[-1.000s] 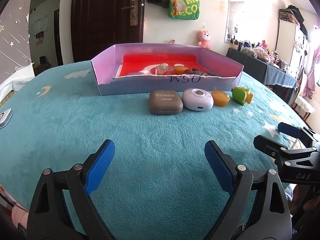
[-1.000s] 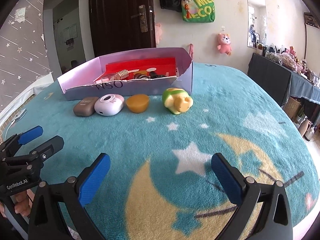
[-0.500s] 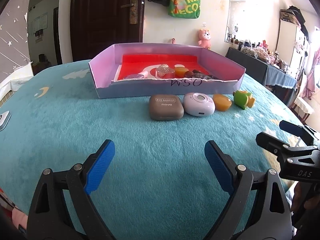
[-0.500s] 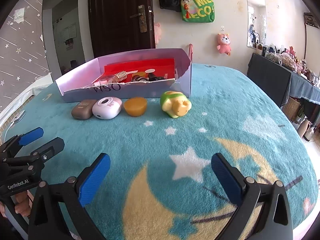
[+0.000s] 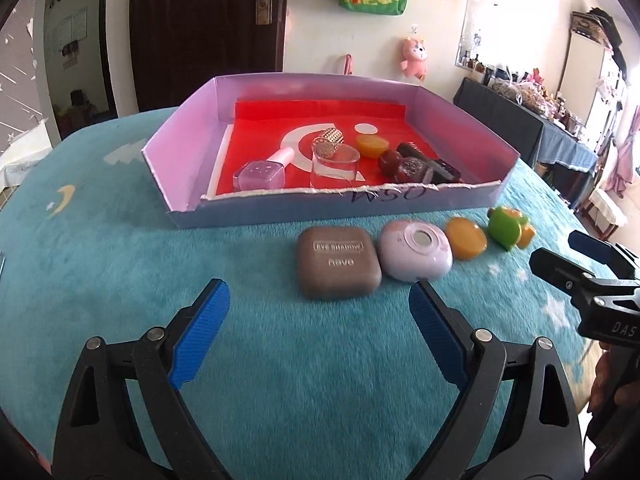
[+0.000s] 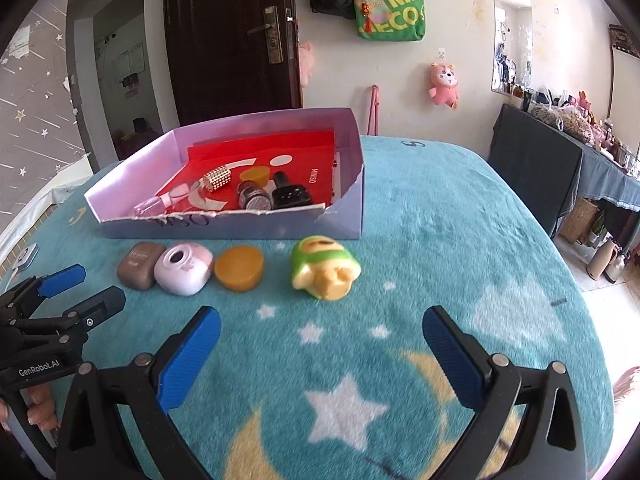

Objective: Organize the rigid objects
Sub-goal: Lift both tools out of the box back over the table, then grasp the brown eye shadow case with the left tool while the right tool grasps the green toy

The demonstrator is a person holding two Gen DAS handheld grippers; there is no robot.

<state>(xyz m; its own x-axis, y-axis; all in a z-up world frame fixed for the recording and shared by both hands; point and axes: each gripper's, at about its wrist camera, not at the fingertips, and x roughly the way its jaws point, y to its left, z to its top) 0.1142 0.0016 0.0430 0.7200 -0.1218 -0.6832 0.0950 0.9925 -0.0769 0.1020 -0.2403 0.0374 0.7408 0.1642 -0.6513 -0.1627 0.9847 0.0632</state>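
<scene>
A row of objects lies on the teal blanket before a lilac box (image 5: 188, 216) (image 6: 344, 224): a brown eye-shadow case (image 5: 338, 262) (image 6: 136, 266), a pale pink round case (image 5: 416, 250) (image 6: 184, 270), an orange puck (image 5: 466, 238) (image 6: 239, 268) and a green-and-yellow toy (image 5: 508, 227) (image 6: 324, 268). My left gripper (image 5: 318, 332) is open and empty, just short of the brown case. My right gripper (image 6: 320, 354) is open and empty, just short of the toy.
The box has a red floor and holds a nail polish bottle (image 5: 260, 172), a clear cup (image 5: 334, 166), a gold studded cylinder (image 5: 330, 142), another orange puck (image 5: 372, 145) and dark bottles (image 5: 424, 166). A dark table (image 6: 536, 164) stands at the right.
Both grippers have moved forward and risen toward the row of objects and the box. Both stay open and empty.
</scene>
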